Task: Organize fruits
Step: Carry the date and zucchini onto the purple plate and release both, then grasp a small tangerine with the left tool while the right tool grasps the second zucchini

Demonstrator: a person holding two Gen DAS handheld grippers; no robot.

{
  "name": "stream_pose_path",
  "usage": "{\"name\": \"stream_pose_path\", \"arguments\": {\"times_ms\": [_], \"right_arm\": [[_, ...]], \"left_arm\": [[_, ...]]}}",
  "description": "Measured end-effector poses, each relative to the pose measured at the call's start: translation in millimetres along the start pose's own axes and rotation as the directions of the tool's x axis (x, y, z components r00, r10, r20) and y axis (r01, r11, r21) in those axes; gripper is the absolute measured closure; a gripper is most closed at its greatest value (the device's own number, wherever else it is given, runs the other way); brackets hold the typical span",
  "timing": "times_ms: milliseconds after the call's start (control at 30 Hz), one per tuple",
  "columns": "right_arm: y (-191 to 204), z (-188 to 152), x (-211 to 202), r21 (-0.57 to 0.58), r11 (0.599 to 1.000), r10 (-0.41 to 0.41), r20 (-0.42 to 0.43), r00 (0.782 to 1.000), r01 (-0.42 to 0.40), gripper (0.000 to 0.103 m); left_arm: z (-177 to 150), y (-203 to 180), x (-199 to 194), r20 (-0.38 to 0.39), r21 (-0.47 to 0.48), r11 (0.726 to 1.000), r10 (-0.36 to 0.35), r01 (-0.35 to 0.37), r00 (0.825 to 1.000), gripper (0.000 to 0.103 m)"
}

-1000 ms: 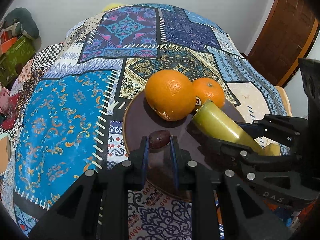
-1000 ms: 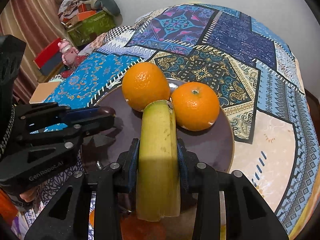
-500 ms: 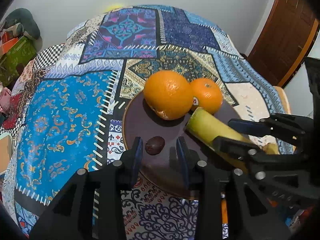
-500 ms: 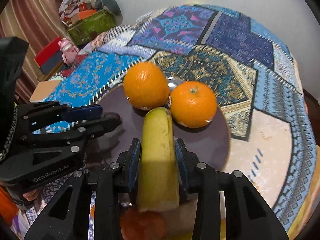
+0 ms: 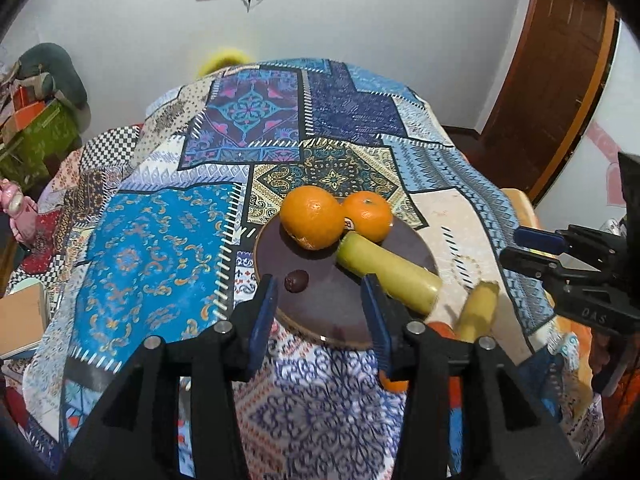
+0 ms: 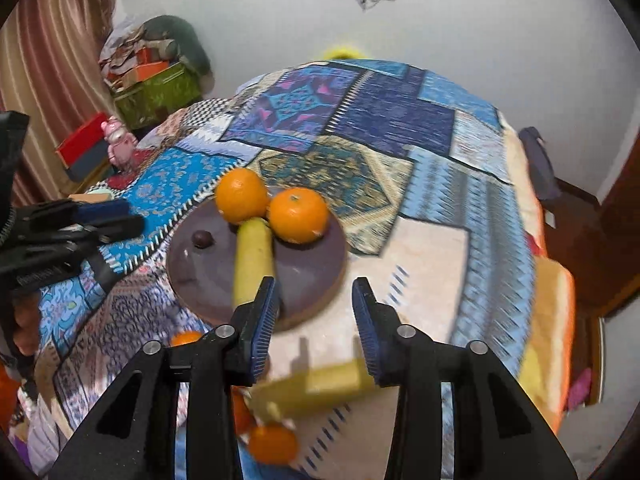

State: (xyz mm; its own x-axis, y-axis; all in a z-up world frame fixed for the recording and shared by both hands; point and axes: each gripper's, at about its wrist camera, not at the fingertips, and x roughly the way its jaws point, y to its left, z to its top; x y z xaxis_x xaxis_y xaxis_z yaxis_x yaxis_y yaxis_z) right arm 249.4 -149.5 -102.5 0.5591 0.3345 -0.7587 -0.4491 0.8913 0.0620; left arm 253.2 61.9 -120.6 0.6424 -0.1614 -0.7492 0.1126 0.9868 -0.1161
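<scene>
A dark round plate on the patchwork cloth holds two oranges, a yellow-green banana and a small dark fruit. My left gripper is open and empty, raised near the plate's front edge. My right gripper is open and empty, to the right of the plate. Another banana lies on the cloth below the right gripper, with loose oranges near it.
The table is covered by a patterned cloth. Boxes and bags stand by the wall at left. A wooden door is at right. A pink toy sits beyond the table's left edge.
Both grippers opened and pulled back and up. The left let go of the small dark fruit, the right let go of the banana; both now lie on the plate.
</scene>
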Motion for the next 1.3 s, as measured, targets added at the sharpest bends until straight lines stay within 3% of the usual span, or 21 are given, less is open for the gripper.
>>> {"name": "stream_pose_path", "arguments": {"times_ms": [233,467,833,900,1000,1233,1300], "right_arm": [[-22.1,-37.1,-10.1,0.076,0.997,-0.016,-0.043,0.999,0.019,0.058],[-25.8,-66.5,6.3,0.148,0.989,-0.002,-0.097,0.995,0.016,0.054],[-16.7,-67.2,32.9,0.214,0.974,0.096,-0.113,0.989,-0.07,0.049],[-14.7,-66.1,36.7,0.222,0.972,0.101,-0.112,0.989,-0.074,0.038],[-10.5,-67.0,43.5,0.223,0.972,0.107,-0.116,0.987,-0.079,0.031],[-18.9,-70.8,53.8,0.284,0.949,0.18,-0.127,0.975,-0.138,0.034],[-16.8,-70.2,52.1,0.26,0.957,0.168,-0.127,0.978,-0.131,0.04]], "left_arm": [[-24.5,-6.9,-18.7,-0.007,0.0,1.0,-0.003,0.003,1.0,0.053],[-54.0,-16.4,-4.7,-0.079,0.0,1.0,-0.009,0.009,0.997,0.053],[-69.1,-41.8,24.7,-0.138,0.026,0.998,-0.057,0.061,0.989,0.053],[-68.0,-45.6,29.5,-0.145,0.029,0.997,-0.061,0.066,0.988,0.053],[-67.1,-50.1,38.1,-0.16,0.029,0.997,-0.068,0.074,0.985,0.053],[-68.3,-58.9,57.4,-0.198,0.036,0.997,-0.066,0.074,0.978,0.053],[-68.0,-60.1,59.2,-0.198,0.033,0.996,-0.078,0.086,0.977,0.053]]}}
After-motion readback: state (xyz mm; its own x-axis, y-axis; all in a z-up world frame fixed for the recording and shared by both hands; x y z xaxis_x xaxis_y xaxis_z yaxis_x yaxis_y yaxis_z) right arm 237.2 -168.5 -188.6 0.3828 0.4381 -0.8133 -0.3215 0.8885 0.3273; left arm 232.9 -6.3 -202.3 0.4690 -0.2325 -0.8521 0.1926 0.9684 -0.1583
